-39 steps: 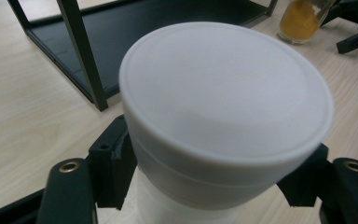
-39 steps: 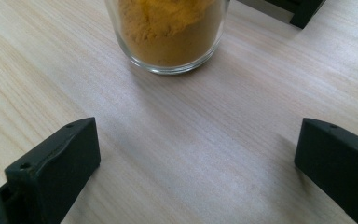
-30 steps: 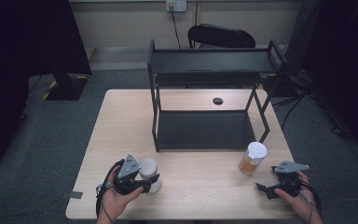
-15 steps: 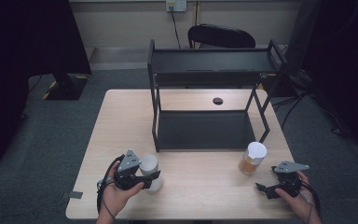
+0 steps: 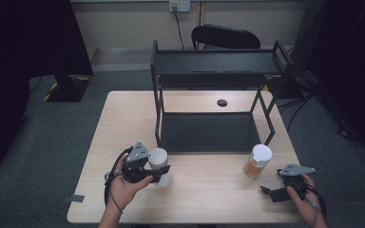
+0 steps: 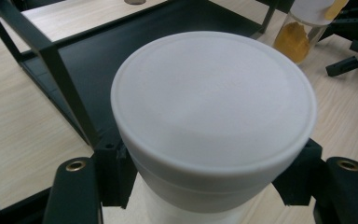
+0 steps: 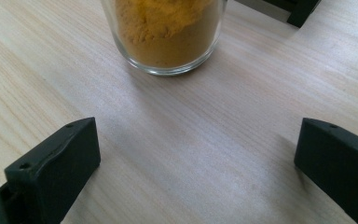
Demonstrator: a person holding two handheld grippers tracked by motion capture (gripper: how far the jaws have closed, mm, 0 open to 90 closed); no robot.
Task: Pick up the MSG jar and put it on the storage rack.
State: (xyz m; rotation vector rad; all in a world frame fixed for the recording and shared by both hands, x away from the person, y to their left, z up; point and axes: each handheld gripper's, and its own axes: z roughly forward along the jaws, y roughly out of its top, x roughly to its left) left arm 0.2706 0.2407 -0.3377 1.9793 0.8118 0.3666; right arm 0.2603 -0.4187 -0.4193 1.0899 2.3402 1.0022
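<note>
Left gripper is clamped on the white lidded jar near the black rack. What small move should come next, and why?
Probably carry the white round-lidded plastic jar forward toward the lower tier of the black metal two-tier rack. The left gripper has its jaws shut on the jar just under the lid, the tier ahead looks bare, and the right gripper sits open short of the glass jar of orange powder.

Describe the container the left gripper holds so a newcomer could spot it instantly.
Start at the black two-tier rack on the wooden table. In front of the rack's left post, the left gripper is shut on a white jar. It is opaque white all over, unlike the clear jar of orange powder near the rack's right post.
</note>
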